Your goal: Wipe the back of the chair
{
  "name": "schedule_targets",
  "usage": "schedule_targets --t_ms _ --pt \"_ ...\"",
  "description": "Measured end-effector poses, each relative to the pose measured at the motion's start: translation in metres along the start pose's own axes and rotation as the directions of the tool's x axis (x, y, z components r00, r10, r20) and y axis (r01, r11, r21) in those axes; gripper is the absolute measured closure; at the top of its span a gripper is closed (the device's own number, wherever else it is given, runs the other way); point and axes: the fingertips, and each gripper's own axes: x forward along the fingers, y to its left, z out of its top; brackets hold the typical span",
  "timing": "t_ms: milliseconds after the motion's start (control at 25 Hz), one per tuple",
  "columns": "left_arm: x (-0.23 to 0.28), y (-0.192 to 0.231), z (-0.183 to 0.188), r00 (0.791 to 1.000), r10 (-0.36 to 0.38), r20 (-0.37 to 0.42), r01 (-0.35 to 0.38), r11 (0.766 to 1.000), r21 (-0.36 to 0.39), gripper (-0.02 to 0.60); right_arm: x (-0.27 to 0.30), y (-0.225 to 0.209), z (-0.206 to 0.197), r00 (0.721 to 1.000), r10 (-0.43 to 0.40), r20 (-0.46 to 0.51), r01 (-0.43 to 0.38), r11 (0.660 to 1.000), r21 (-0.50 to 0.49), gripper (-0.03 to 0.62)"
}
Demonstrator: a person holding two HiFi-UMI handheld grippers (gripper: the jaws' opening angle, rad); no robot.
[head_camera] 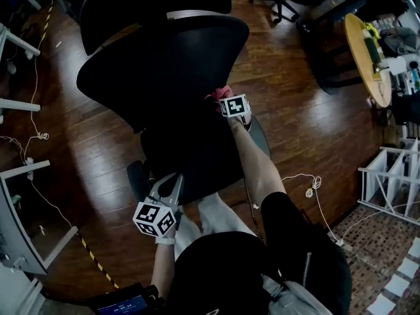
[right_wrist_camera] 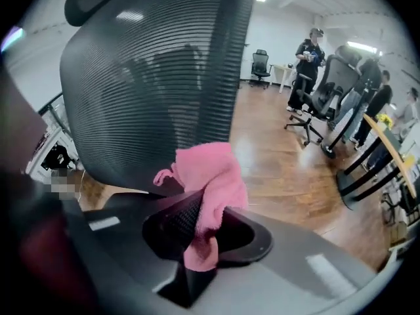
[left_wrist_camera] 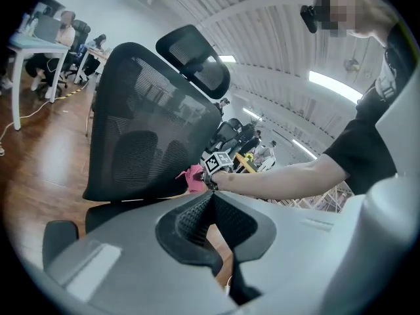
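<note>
A black mesh office chair (head_camera: 157,71) stands in front of me; its backrest (right_wrist_camera: 157,90) fills the right gripper view and its back and headrest (left_wrist_camera: 141,133) show in the left gripper view. My right gripper (head_camera: 226,100) is shut on a pink cloth (right_wrist_camera: 210,182), which is held against the lower right part of the backrest. The cloth (left_wrist_camera: 193,179) also peeks out beside the backrest in the left gripper view. My left gripper (head_camera: 167,189) hovers lower, near the seat's front, jaws closed together with nothing between them.
Wooden floor (head_camera: 289,110) all round. A chair armrest (left_wrist_camera: 59,231) sits low left. White desk legs and cables (head_camera: 26,136) lie left, a round table (head_camera: 367,58) and white rack (head_camera: 394,176) right. More office chairs (right_wrist_camera: 328,110) and standing people are behind.
</note>
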Motion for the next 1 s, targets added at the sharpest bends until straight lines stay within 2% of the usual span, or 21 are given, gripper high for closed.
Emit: schedule_targets --t_ms 360,680,760,880,1000 --pt "-0.048 0.034 -0.003 0.998 0.065 0.019 -0.064 0.998 -0.019 0.589 0.022 0.108 0.015 0.995 0.098 0.005 -0.097 0.989 -0.109 0.545" --pt "-0.057 0.043 -0.003 0.993 0.111 0.045 -0.108 0.993 -0.048 0.589 0.033 0.192 0.026 0.978 0.209 -0.021 -0.207 0.948 -0.242 0.545" --pt "-0.053 0.045 0.001 0.993 0.105 0.044 -0.103 0.994 -0.042 0.589 0.033 0.205 0.033 0.971 0.237 -0.021 -0.234 0.934 -0.270 0.545" --pt "-0.042 0.045 0.013 0.997 0.067 0.046 -0.066 0.997 -0.027 0.589 0.026 0.208 0.055 0.971 0.238 -0.003 -0.227 0.923 -0.310 0.545" --pt "-0.042 0.047 0.018 0.996 0.073 0.059 -0.070 0.997 -0.040 0.589 0.021 0.234 0.067 0.960 0.280 0.006 -0.263 0.906 -0.331 0.545"
